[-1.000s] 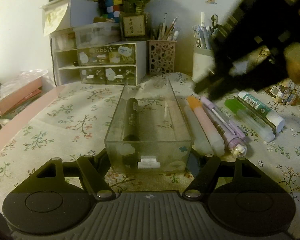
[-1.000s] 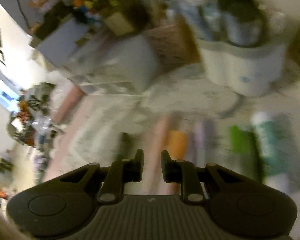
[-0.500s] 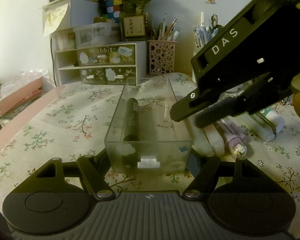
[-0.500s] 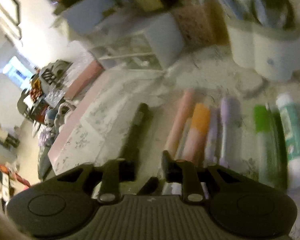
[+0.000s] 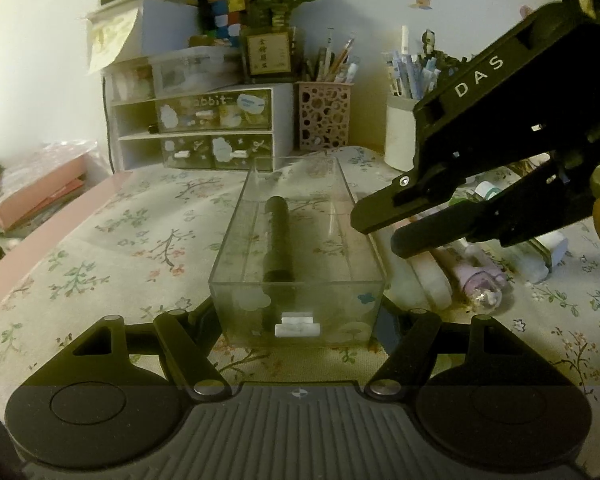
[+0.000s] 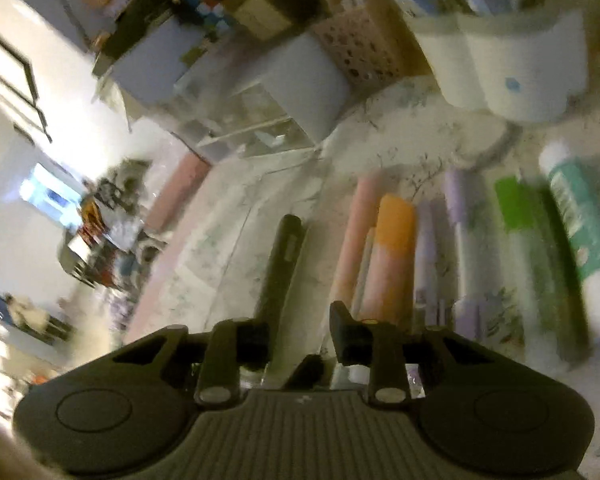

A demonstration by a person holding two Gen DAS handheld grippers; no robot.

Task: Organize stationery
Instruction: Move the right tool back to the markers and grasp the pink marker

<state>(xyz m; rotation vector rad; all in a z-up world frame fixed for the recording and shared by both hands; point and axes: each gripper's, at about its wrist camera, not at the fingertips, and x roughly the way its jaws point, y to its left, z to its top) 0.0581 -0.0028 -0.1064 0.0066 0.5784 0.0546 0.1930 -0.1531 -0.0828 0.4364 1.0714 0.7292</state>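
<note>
My left gripper [image 5: 298, 316] is clamped on the near end of the clear drawer tray [image 5: 236, 240], which sits on the floral tablecloth [image 5: 100, 248] with a black pen [image 5: 278, 240] lying lengthwise inside. My right gripper [image 6: 298, 330] hovers just right of the tray above the row of highlighters [image 6: 394, 240], its jaws slightly apart, just closing a little, nothing between them.

Dim yellowish indoor light; right wrist view motion-blurred; fisheye bending at edges.
</note>
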